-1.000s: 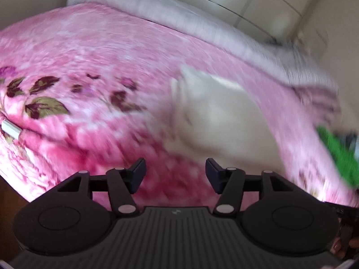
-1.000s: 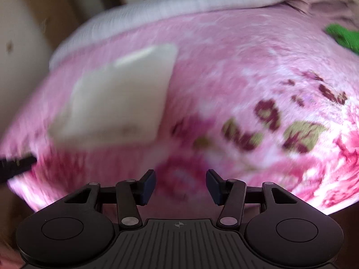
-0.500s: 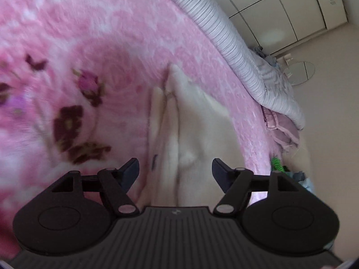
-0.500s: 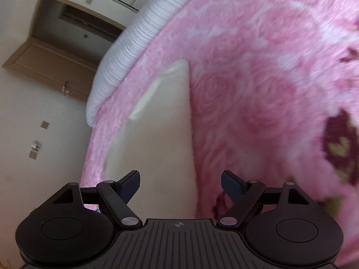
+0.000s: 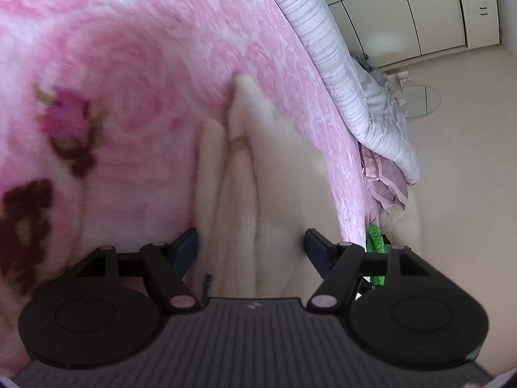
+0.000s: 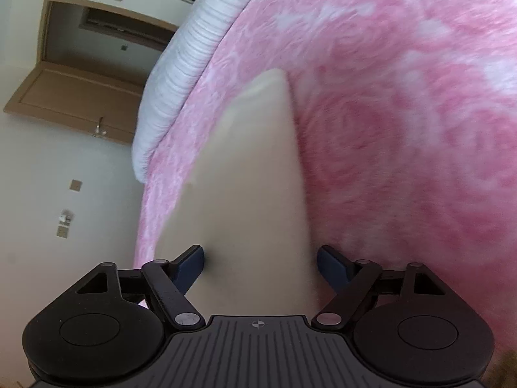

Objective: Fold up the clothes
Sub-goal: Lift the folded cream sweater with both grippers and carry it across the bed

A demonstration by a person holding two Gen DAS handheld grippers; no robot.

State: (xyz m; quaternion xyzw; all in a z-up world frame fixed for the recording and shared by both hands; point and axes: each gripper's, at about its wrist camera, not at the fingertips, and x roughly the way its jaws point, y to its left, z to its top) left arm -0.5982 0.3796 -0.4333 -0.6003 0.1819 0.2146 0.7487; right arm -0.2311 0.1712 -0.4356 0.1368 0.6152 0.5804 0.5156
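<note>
Lying on bed: cream-white folded fabric garment (image 5: 274,194), resting flat on the pink rose-patterned plush blanket (image 5: 129,80); blurred in both views.
Left gripper (image 5: 250,245): black two-finger tool, jaws spread wide, one on either side of the garment's layered near edge, pinching nothing.
Right gripper (image 6: 260,263): jaws spread wide too; the left blue pad (image 6: 190,266) meets the cloth, the right one sits just past the garment's straight side edge.
Garment in right view (image 6: 252,194): smooth, tapering away to a far corner.
Beyond blanket: white striped quilt roll (image 5: 329,51) along the far edge.
Bed end: green patterned cloth (image 5: 376,242) peeking behind the left gripper's right finger.
Background: wooden door (image 6: 74,97) and pale wardrobe panels (image 5: 404,9).
</note>
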